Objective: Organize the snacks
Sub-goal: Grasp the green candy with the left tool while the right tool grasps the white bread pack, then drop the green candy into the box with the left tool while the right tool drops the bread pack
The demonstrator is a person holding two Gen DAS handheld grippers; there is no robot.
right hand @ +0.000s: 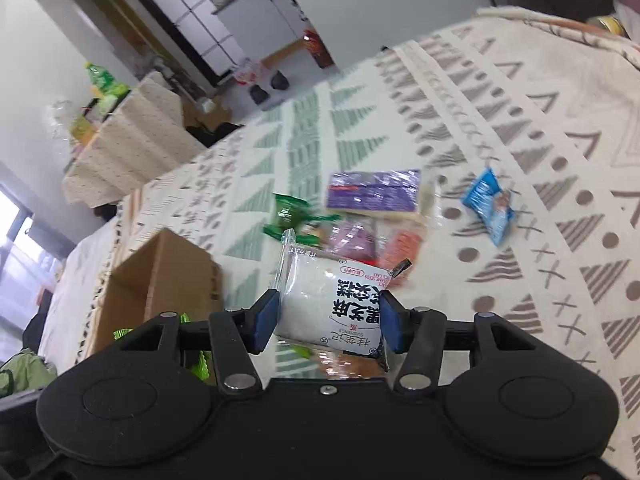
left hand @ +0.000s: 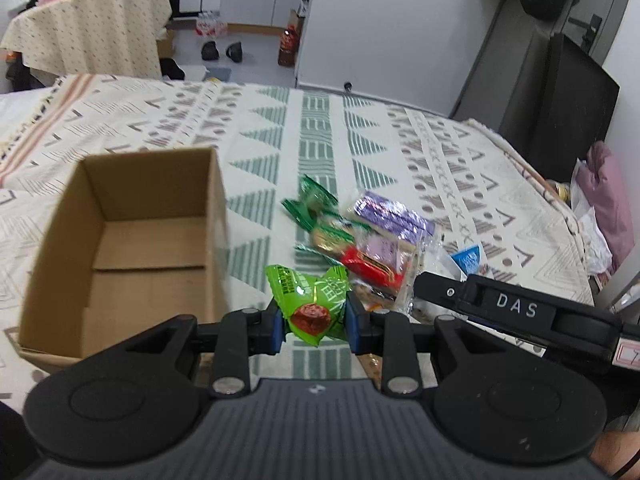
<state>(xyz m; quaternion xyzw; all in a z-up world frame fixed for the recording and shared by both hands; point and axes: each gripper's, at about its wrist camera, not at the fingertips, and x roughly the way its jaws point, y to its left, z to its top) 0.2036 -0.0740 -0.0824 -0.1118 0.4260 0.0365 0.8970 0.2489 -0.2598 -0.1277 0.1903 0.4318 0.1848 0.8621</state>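
My left gripper (left hand: 314,320) is shut on a bright green snack packet (left hand: 310,304) with a red fruit picture, held just right of an open, empty cardboard box (left hand: 132,248). My right gripper (right hand: 328,320) is shut on a white cake packet (right hand: 332,304) with black lettering, lifted above the snack pile. On the cloth lies the pile: a dark green candy wrapper (left hand: 310,200), a purple wafer pack (left hand: 394,212), a red packet (left hand: 370,266) and a blue packet (right hand: 490,204). The box (right hand: 160,284) also appears at left in the right wrist view. The right gripper's black body (left hand: 520,312) shows in the left wrist view.
The patterned cloth (left hand: 360,132) covers the table, with bare cloth beyond and right of the pile. A second cloth-covered table (left hand: 92,28) with bottles stands at back left. A dark cabinet (left hand: 572,104) and a pink bag (left hand: 608,200) stand off the table's right edge.
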